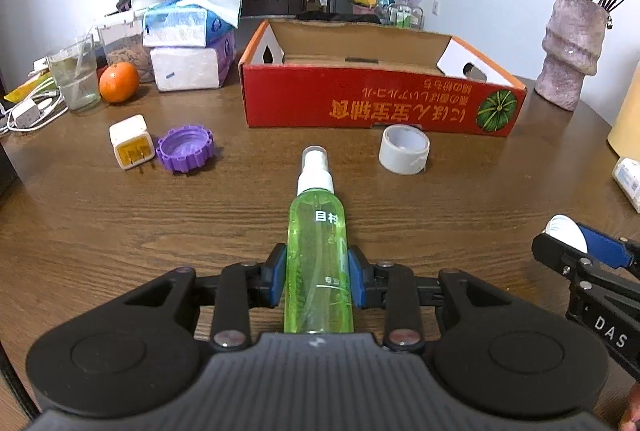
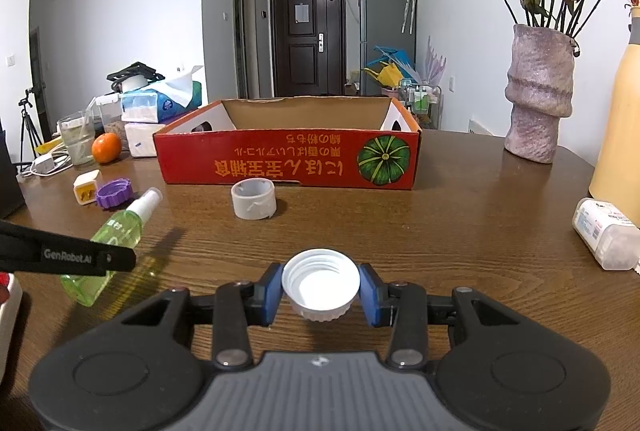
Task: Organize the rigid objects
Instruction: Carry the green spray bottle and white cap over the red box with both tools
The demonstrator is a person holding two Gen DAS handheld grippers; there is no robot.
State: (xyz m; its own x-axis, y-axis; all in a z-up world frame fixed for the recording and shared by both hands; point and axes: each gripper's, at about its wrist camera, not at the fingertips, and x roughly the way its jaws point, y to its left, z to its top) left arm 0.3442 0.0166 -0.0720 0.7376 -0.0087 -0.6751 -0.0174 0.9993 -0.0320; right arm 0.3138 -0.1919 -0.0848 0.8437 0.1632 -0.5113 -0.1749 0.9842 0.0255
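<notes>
Each claw (image 1: 319, 271) is matte black with blue pads (image 2: 271, 291), silver screws and white lettering.

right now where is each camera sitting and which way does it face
Left wrist: on the left hand-held gripper, facing along the table toward the red box; its blue pads clamp the green spray bottle.
Right wrist: on the right hand-held gripper, facing the same box; its pads clamp a white cap.
Shared: box, tape roll, bottle, vase, and each view shows the other gripper.
</notes>
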